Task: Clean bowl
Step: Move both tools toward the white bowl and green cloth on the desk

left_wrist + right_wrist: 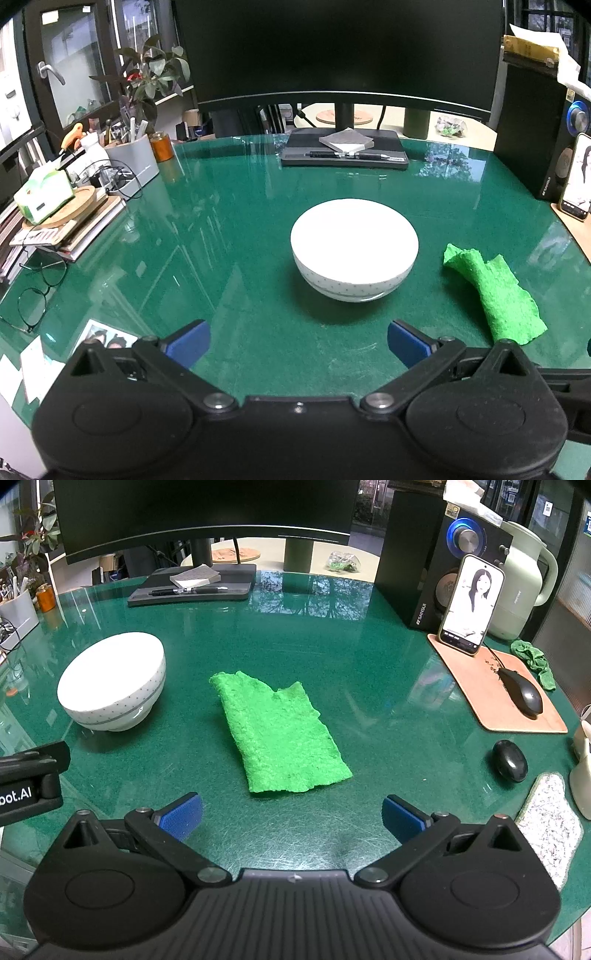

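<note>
Left gripper (pixel 298 345) is wide open and holds nothing; it hovers over the green surface (pixel 229 236), with the white bowl (pixel 354 248) standing upright just ahead of its blue fingertips (pixel 188 341). Right gripper (pixel 291 818) is also spread wide and empty, and the green cloth (pixel 279 734) lies flat in front of it. In this view the bowl (pixel 110 686) sits to the left of the cloth, close but apart.
</note>
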`<state>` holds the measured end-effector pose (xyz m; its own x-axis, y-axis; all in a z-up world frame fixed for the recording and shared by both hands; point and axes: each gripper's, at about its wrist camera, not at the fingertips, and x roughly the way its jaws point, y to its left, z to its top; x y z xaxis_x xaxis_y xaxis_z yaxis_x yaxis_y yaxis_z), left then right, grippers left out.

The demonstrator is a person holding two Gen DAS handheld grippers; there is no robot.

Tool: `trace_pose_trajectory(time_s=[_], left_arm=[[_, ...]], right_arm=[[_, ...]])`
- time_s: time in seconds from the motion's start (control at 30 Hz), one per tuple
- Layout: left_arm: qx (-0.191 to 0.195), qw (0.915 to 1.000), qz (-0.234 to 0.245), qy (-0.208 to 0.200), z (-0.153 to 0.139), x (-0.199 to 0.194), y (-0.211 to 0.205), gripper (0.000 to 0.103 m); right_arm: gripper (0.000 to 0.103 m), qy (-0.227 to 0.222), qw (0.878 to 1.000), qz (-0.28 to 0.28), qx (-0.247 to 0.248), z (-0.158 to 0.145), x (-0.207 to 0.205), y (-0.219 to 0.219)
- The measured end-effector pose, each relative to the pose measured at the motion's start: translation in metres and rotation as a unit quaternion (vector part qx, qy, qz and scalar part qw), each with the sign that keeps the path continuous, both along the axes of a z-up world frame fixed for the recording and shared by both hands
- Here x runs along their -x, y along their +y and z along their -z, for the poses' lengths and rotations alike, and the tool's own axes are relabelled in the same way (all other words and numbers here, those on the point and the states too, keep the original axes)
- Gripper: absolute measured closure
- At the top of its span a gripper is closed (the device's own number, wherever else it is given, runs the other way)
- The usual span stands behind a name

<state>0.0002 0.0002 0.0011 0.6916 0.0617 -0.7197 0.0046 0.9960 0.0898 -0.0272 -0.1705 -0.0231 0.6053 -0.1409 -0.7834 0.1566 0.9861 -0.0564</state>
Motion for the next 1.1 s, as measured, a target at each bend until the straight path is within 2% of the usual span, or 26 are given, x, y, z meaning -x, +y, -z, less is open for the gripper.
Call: trace_pose_trajectory(time_s=[0.43,0.5,0.57,0.6,0.63,0.7,0.73,0.77,0.8,0.87,1.03,1.1], left_arm=[[-0.001,1.0000,0.004,-0.009,0.002,0.003,-0.003,0.000],[0.010,0.9995,0.007,-0.029,-0.003,0.011,0.000,0.000],[0.028,0.9975,0.012,-0.064,-0.014,0.023,0.003,0.000],[0.040,0.9932,0.012,-0.109,-0.024,0.036,0.008,0.000],[0.050,0.9897,0.009,-0.134,-0.024,0.045,0.011,0.000],[0.070,0.9806,0.005,-0.183,-0.025,0.063,0.019,0.000],[0.086,0.9834,0.003,-0.160,-0.013,0.066,0.021,0.000],[0.096,0.9858,0.003,-0.138,-0.007,0.066,0.021,0.000],[0.105,0.9902,0.011,-0.091,0.006,0.063,0.018,0.000],[0.090,0.9946,0.014,-0.050,0.018,0.061,0.011,0.000],[0.019,0.9957,-0.015,-0.089,0.016,0.082,-0.007,0.000],[0.000,0.9961,-0.020,-0.086,0.016,0.084,-0.017,0.000]], right_arm=[[0.000,-0.006,1.000,-0.003,-0.008,0.000,0.000,0.000],[0.000,-0.007,1.000,-0.003,-0.009,0.001,0.000,0.000],[0.001,-0.048,0.999,-0.004,0.000,-0.008,0.008,-0.001],[0.001,-0.069,0.998,-0.004,0.005,-0.012,0.013,-0.001],[0.000,-0.090,0.996,-0.004,0.009,-0.016,0.017,-0.001],[0.000,-0.161,0.987,-0.002,0.014,-0.030,0.032,-0.004],[0.000,-0.196,0.981,0.003,0.001,-0.031,0.040,-0.009],[0.000,-0.207,0.978,0.006,-0.025,-0.025,0.045,-0.015],[0.000,-0.196,0.980,0.010,-0.038,-0.021,0.044,-0.018],[0.000,-0.116,0.992,0.019,-0.052,-0.003,0.033,-0.019],[0.000,-0.082,0.995,0.004,-0.051,0.008,0.036,-0.013],[0.000,-0.081,0.996,0.005,-0.037,0.005,0.037,-0.010]])
